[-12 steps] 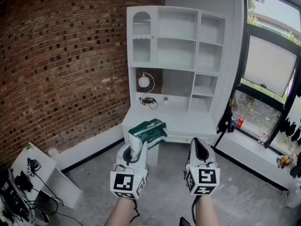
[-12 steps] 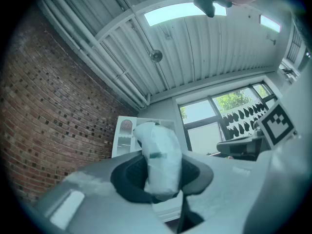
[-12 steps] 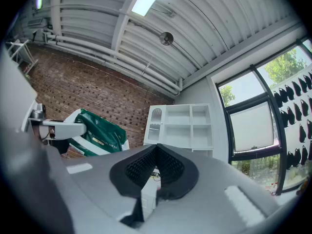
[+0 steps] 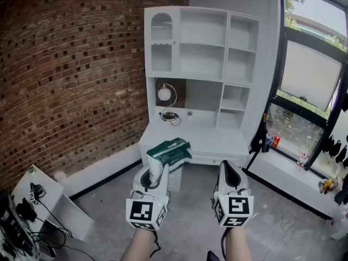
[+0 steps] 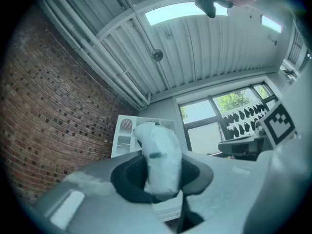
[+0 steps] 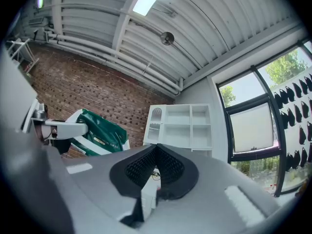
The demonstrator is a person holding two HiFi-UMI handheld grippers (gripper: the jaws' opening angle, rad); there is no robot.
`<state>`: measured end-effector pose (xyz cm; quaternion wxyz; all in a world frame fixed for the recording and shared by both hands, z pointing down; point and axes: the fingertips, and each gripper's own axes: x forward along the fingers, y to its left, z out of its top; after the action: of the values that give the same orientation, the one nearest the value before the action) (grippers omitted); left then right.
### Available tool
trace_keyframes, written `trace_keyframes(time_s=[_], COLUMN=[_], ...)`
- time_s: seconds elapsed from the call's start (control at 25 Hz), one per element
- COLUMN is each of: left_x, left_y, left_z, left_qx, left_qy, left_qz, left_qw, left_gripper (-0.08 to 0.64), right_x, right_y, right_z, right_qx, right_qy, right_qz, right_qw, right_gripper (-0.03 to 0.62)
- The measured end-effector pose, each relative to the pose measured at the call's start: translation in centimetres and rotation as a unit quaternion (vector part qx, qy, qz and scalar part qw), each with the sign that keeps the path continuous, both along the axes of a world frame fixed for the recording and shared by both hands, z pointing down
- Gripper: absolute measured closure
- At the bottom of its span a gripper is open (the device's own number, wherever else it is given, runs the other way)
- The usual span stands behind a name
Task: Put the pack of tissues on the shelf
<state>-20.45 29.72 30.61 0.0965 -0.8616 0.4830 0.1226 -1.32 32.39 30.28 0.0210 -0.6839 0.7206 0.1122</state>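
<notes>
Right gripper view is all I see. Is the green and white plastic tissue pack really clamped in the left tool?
Observer: Yes. The left tool is shut, its pads pressing both sides of the green and white plastic tissue pack.
Operator: Anything on the floor at my far left?
Observer: A low white table carrying black cables stands by the red brick wall.

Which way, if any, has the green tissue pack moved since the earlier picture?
No. The pack of tissues, held in the left gripper, sits against the same desk edge of the white shelf unit as before.
</notes>
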Motion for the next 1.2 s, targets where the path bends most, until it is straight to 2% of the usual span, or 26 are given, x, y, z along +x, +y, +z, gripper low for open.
trace_keyframes(time_s=[0.24, 0.4, 0.44, 0.56, 0.6, 1.0, 1.2], left_x=[0.5, 0.4, 0.6, 2.1, 2.7, 6.9, 7.8], left_y=[0.1, -0.2, -0.2, 0.1, 0.3, 0.1, -0.4], left_z=[0.1, 0.3, 0.3, 0.4, 0.4, 0.4, 1.0], left_qx=[-0.002, -0.004, -0.004, -0.005, -0.005, -0.014, -0.023], left_qy=[0.001, 0.004, 0.004, 0.003, 0.003, 0.005, 0.004], left_qz=[0.0, 0.001, 0.0, -0.003, -0.003, -0.005, -0.018], left_qw=[1.0, 1.0, 1.0, 1.0, 1.0, 0.9999, 0.9996], left_gripper=[0.449, 0.449, 0.449, 0.449, 0.449, 0.449, 0.449], right_x=[1.1, 1.8, 2.0, 3.2, 3.7, 9.0, 10.9], right_y=[0.2, 0.0, 0.0, 0.4, 0.5, 1.2, 0.5], right_z=[0.3, 0.6, 0.6, 0.5, 0.4, 0.8, 1.6], right_qx=[-0.009, -0.002, 0.001, 0.005, 0.007, -0.003, -0.016], right_qy=[-0.012, -0.054, -0.061, -0.065, -0.068, -0.082, -0.081], right_qz=[0.004, -0.007, -0.012, -0.031, -0.036, -0.038, -0.044], right_qw=[1.0, 0.999, 0.998, 0.997, 0.997, 0.996, 0.996], right_gripper=[0.593, 0.589, 0.564, 0.336, 0.296, 0.291, 0.291])
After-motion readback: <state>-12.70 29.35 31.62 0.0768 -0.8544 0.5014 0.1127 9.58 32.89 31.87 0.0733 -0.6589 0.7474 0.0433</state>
